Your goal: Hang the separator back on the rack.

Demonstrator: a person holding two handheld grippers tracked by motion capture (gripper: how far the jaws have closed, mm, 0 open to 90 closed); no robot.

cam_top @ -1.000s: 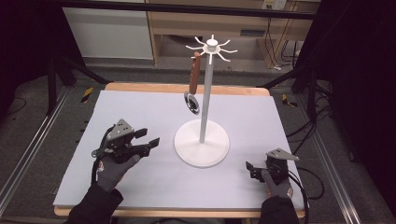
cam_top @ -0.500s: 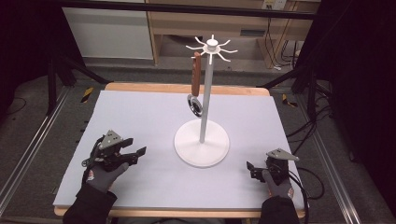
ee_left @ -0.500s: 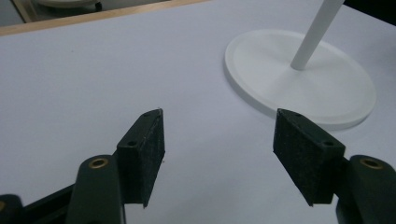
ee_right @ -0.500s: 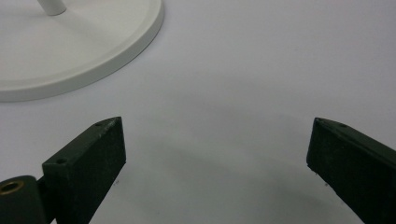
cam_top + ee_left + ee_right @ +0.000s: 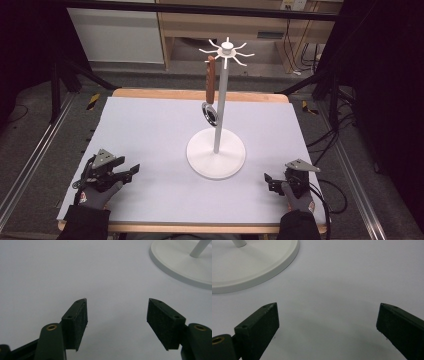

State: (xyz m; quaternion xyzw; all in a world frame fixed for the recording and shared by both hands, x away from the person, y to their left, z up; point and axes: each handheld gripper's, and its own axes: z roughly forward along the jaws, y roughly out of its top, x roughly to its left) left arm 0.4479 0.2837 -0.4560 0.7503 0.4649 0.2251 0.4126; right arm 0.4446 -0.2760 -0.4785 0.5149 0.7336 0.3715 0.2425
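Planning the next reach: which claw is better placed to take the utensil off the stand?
Left, marginally. The utensil hangs on the stand's left side, facing the left claw. The right claw would have to go round the pole. Both are open, empty.

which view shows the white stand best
The high view: the whole white stand shows, hooks to base, a brown-handled utensil hanging from it. The left gripper view and right gripper view catch just part of its round base.

White stand with white pole and white hooks on top. Brown-handled utensil, shiny metal head. Pale grey-lilac table cover, light wood edge. Black left gripper and right gripper, black jaws, brass screws, grey top plates. Grey gloves with red trim.
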